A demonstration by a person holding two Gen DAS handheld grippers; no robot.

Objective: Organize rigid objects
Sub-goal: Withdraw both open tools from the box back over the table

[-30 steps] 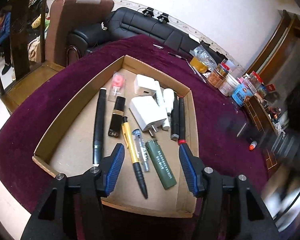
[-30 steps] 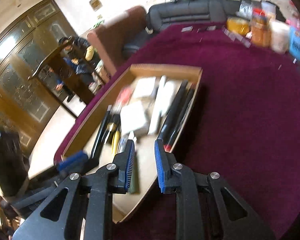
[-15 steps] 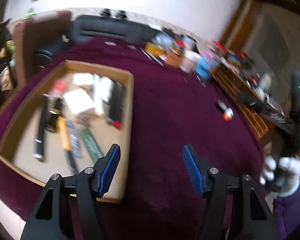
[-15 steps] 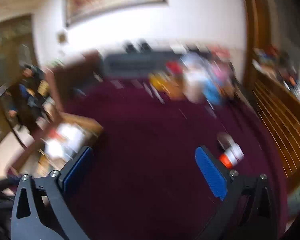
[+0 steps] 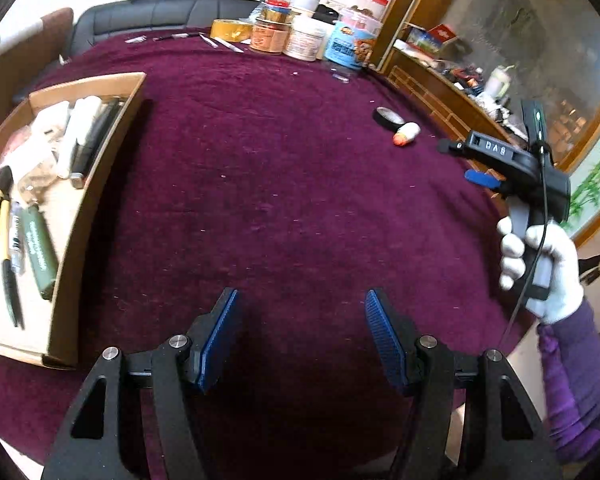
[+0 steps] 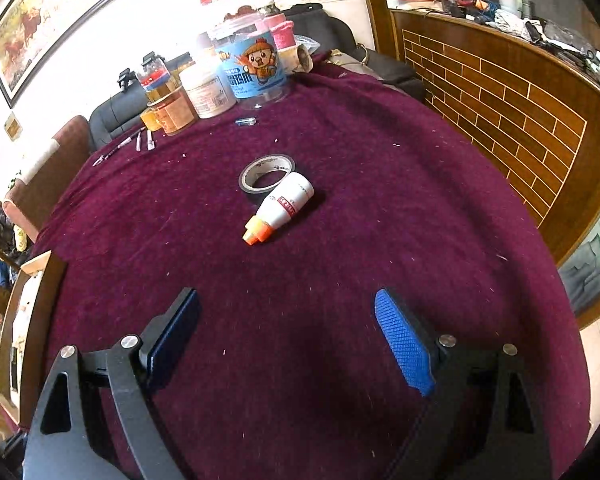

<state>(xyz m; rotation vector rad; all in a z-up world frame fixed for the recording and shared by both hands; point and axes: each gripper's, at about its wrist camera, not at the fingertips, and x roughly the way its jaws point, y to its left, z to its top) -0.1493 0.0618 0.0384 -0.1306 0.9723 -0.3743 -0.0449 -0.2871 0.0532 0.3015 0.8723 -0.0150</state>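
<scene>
Ahead of the right tool (image 6: 288, 332), a small white bottle with an orange cap (image 6: 281, 209) lay on its side on the purple cloth of the desk (image 6: 380, 200). Its rear end touched a black tape roll (image 6: 266, 172) that lay flat just behind it. The jaws of this tool stood wide and were closing a little, with only bare cloth between them. Nothing lay between the tool and the bottle.

Farther back, at the desk's edge, a group of jars stood together, among them a clear jar with a blue cartoon label (image 6: 256, 70) and a white jar (image 6: 208, 90). A few thin pens (image 6: 138, 142) lay near them.

The left tool (image 5: 302, 334) hovered half open over empty cloth and held nothing. To its left was the cardboard tray (image 5: 100, 184) with a green lighter (image 5: 40, 250), pens and white chargers inside. A white-gloved hand (image 5: 548, 268) with a purple sleeve held the right tool's handle at the right side.
</scene>
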